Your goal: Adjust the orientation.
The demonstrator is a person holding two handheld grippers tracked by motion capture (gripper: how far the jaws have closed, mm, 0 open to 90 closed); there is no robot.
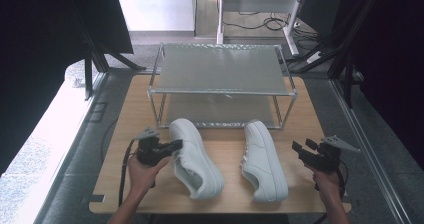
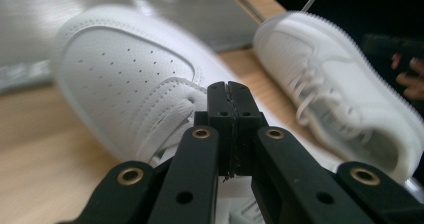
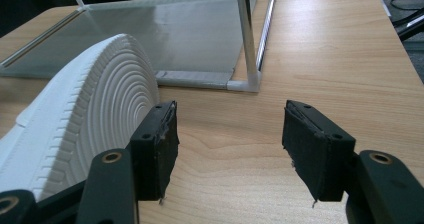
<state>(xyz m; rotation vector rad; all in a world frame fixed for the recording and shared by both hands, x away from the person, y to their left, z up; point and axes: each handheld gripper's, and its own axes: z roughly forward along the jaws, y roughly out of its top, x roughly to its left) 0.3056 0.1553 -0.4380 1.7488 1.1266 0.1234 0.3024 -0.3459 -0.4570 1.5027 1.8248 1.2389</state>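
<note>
Two white sneakers lie on the wooden table (image 1: 125,184). The left sneaker (image 1: 195,156) stands upright on its sole, toe toward the rack. The right sneaker (image 1: 264,160) is tipped on its side, its ribbed sole (image 3: 95,104) turned to my right gripper. My left gripper (image 1: 176,145) is shut and its tips sit right at the left sneaker's side, close to the laces (image 2: 165,119). Nothing shows between its closed jaws (image 2: 230,90). My right gripper (image 1: 300,148) is open, a short way right of the right sneaker, with bare table between its jaws (image 3: 231,129).
A two-shelf metal rack (image 1: 220,91) stands at the back of the table, just behind the sneakers' toes; its corner post (image 3: 245,39) rises ahead of my right gripper. Bare wood lies right of the right sneaker (image 3: 340,59). Cables lie on the floor behind the table.
</note>
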